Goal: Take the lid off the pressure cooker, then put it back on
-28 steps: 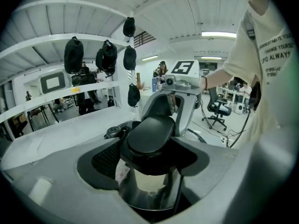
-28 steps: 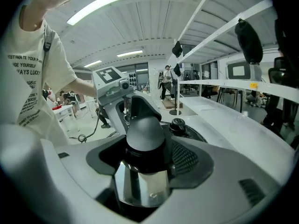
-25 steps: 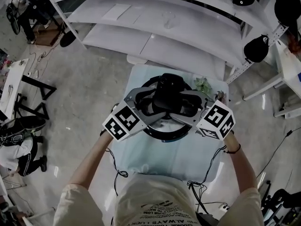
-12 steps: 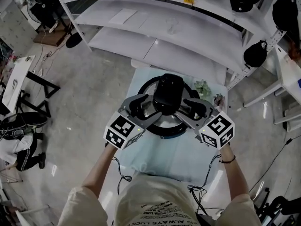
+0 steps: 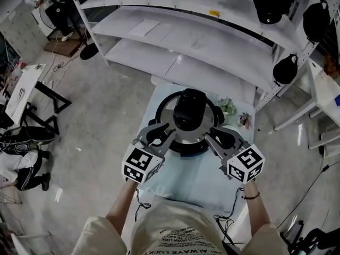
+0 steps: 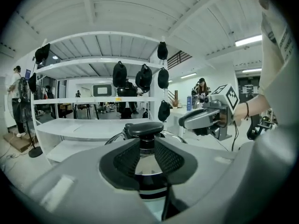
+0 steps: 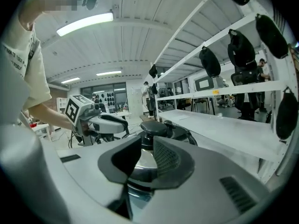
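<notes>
Left gripper view looks along the left hand-held gripper (image 6: 145,158). Its jaws are closing, with a narrow gap left between the ribbed black pads (image 6: 126,160). Nothing sits in that gap and the pads press on nothing.

The right hand-held gripper (image 7: 142,162) is the same: jaws closing, pads apart, nothing between them.

Seen from the head view, the two point inward toward each other. Each is held in a hand and carries its marker cube (image 5: 141,164) at the near end.

Just beyond both sets of tips, and between them, stands the pressure cooker (image 5: 159,106). Neither hand-held gripper touches it. Its lid (image 5: 171,117) is seated on the pot, with the black knob (image 5: 190,108) upright at the centre, straight ahead through each pair of jaws.

The cooker rests on a pale cloth (image 5: 196,179) spread over the narrow surface (image 5: 240,195) beneath both hand-held grippers.

Past the right hand-held gripper, beside the cooker, are two small plants (image 5: 228,108).

Farther out behind the cooker runs a white shelf rack (image 5: 196,41), with dark rounded items (image 5: 285,68) hanging from its frame.
</notes>
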Demonstrator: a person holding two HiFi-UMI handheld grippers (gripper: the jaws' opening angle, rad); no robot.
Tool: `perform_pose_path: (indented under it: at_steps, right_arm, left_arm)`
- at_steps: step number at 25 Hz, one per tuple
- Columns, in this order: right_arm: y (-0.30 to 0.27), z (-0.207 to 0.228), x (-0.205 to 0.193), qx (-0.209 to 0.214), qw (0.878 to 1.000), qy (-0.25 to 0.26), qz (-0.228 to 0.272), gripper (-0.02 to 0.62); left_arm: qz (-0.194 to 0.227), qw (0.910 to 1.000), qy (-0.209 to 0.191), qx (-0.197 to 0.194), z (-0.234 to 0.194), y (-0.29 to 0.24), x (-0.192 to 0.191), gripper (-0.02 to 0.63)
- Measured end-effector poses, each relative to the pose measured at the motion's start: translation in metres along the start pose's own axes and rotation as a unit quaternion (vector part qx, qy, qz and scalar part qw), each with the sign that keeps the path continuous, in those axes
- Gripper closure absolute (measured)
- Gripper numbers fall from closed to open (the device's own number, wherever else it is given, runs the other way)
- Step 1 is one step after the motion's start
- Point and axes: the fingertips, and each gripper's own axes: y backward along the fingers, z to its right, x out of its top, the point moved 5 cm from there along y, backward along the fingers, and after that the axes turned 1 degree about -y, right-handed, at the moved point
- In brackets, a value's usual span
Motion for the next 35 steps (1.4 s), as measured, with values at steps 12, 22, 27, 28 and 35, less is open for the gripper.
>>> perform_pose_path:
  at_steps: [12,22,27,28,35]
  right_arm:
    - [0.03,-0.023,0.012,-0.034,0.997,-0.019,0.062,0.583]
    - [0.056,-0.03,0.029,-0.07,0.99,-0.033,0.121,0.589]
    - [0.067,-0.028,0.039,-0.09,0.985,-0.039,0.145,0.589]
    - [0.069,-0.028,0.04,-0.094,0.983,-0.041,0.149,0.591]
    - [0.083,-0.025,0.043,-0.139,0.974,-0.048,0.172,0.591]
  left_arm:
    - [0.041,0.9989,0.002,0.023,0.015,0.031,0.013,0.567]
    - [0.077,0.9968,-0.007,0.021,0.018,0.048,0.029,0.577]
    - [0.091,0.9954,-0.002,0.028,0.015,0.056,0.035,0.578]
    - [0.095,0.995,-0.002,0.03,0.014,0.058,0.036,0.578]
    - [0.108,0.993,0.009,0.048,0.004,0.068,0.037,0.579]
